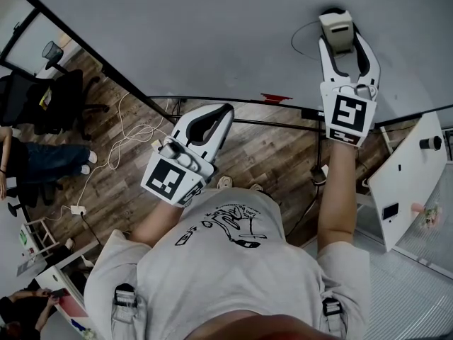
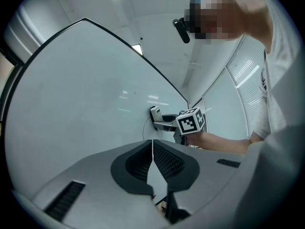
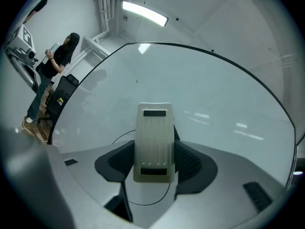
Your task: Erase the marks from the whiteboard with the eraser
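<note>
The whiteboard (image 1: 212,34) fills the top of the head view. My right gripper (image 1: 345,48) is shut on a beige eraser (image 1: 336,30) and presses it flat on the board; in the right gripper view the eraser (image 3: 153,142) sits between the jaws. A thin black curved line (image 3: 143,203) runs round the eraser on the board (image 3: 205,94); part of this line (image 1: 301,30) shows left of the eraser. My left gripper (image 1: 225,110) hangs shut and empty below the board's lower edge. From the left gripper view the right gripper (image 2: 164,123) and eraser (image 2: 155,113) touch the board (image 2: 86,94).
A wooden floor (image 1: 120,154) lies below the board, with white cables (image 1: 127,137) on it. Office chairs (image 1: 49,98) and seated people are at the left. A white table (image 1: 407,179) stands at the right. A person (image 3: 52,75) stands far left in the right gripper view.
</note>
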{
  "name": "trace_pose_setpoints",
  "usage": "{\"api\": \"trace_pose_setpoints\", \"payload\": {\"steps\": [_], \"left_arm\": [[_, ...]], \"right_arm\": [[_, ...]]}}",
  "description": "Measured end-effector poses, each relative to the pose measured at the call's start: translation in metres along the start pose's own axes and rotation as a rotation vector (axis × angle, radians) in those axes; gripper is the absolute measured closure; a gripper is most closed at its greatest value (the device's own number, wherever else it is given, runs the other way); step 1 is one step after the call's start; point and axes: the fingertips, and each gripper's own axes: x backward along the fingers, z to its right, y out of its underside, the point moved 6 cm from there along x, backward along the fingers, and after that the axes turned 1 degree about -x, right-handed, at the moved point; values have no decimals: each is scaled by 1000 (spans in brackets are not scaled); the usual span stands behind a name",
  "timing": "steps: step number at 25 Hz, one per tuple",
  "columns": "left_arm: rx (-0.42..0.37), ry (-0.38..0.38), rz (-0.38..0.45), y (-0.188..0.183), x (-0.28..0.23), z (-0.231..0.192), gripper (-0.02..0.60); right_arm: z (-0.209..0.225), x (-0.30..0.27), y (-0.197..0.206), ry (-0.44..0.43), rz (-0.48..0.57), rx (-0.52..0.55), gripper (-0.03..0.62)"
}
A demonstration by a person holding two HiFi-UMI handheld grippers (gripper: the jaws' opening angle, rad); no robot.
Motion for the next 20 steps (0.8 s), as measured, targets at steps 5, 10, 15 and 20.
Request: {"api": "trace_pose_setpoints", "payload": {"steps": [5,10,15,20], "left_arm": [[0,6,-1,1,-2,-1,555],[-4,2,4,-1,0,-3,555],[-2,-3,0,0,3,-4,555],[-3,-4,4,-1,1,-3,555]], "right_arm": [[-2,-3,-1,9,-5,18,336],[-6,-5,-1,21,-9,31,336],[-18,-7,-2,0,-1,40,336],[-30,-10,0,-18,2,59,336]]}}
